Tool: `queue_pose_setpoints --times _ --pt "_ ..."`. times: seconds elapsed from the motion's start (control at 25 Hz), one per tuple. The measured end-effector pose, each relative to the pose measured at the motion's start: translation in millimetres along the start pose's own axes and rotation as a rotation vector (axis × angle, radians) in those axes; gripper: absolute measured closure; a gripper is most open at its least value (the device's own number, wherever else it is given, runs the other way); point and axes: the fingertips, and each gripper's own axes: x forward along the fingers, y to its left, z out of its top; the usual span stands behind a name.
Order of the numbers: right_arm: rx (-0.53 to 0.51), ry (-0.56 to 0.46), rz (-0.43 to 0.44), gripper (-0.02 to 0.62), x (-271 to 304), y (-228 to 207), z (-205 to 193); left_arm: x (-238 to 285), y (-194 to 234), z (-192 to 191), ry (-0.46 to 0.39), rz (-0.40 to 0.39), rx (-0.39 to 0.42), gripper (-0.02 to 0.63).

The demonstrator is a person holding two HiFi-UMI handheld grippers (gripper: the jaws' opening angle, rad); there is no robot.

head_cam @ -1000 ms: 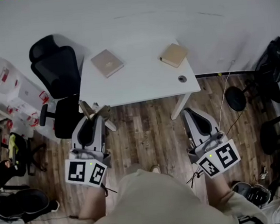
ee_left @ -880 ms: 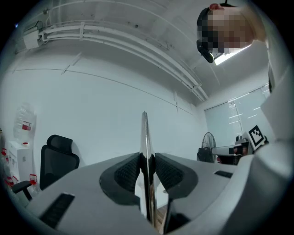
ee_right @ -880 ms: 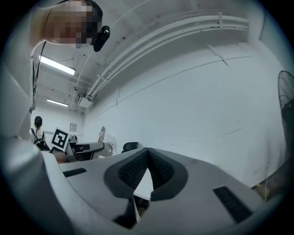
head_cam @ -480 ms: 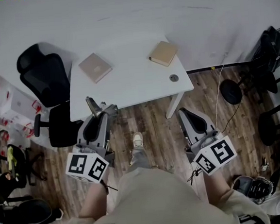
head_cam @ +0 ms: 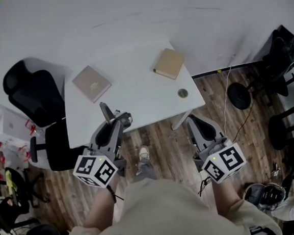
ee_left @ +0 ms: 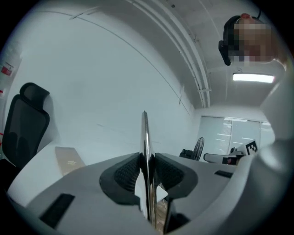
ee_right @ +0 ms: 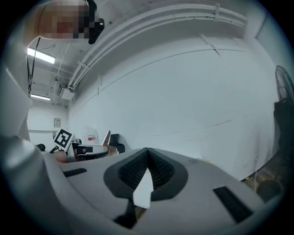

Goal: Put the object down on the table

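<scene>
Metal plate (ee_left: 145,137): thin, flat and shiny, seen edge-on in the left gripper view, standing upright with a pointed upper tip. It is clamped between the ribbed black pads (ee_left: 126,170) of the left tool (ee_left: 147,167), which press on both of its faces. In the head view the plate (head_cam: 107,112) juts out of the left tool (head_cam: 117,118) over the near edge of the white surface (head_cam: 134,92); it is carried in the grip and does not lie on the surface.

Right tool (ee_right: 147,156): the jaws are brought together, the textured pads meeting along a line, with nothing between them. In the head view it (head_cam: 193,121) is over the wood-plank floor (head_cam: 159,144), just short of the surface's near right corner.

Each tool carries a white cube with black square markers (head_cam: 96,170).

On the surface: two flat, tan, rectangular boxes, one toward the left (head_cam: 92,83) and one toward the right rear (head_cam: 169,63), well apart, and a small round grey fitting (head_cam: 183,93) near the right edge.

A black office chair (head_cam: 32,96) stands at the left side of the surface.
</scene>
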Motion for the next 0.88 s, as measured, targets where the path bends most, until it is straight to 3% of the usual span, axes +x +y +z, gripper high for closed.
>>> queue_pose_setpoints --times 0.52,0.88 --pt "0.069 0.084 -0.096 0.574 129 -54 -6 144 77 -24 0.198 -0.145 -0.189 0.488" --pt "0.126 0.140 -0.173 0.572 183 -94 -32 214 106 -77 0.377 -0.219 -0.304 0.488"
